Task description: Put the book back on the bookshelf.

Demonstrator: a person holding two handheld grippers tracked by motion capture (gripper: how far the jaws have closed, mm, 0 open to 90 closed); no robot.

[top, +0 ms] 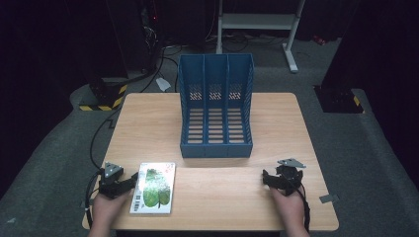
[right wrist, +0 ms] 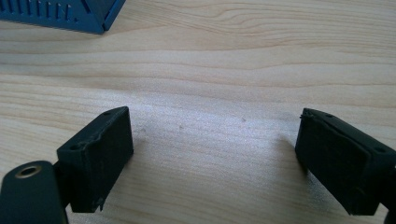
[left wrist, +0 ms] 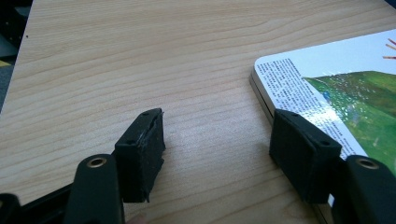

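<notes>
Your left gripper [left wrist: 217, 140] sits spread beside the book [top: 153, 187], one jaw over its edge, while your right gripper [right wrist: 215, 154] rests spread on bare table [top: 217, 197].

Blue slotted file rack [top: 216, 106], green-and-white leafy book [top: 154, 186] (barcoded), pale wood-grain table [top: 276, 118]

The right claw [right wrist: 212, 156] stood with its jaws wide apart over bare wooden tabletop [right wrist: 224, 70]; a blue file rack's corner [right wrist: 100, 16] lay far left.
</notes>
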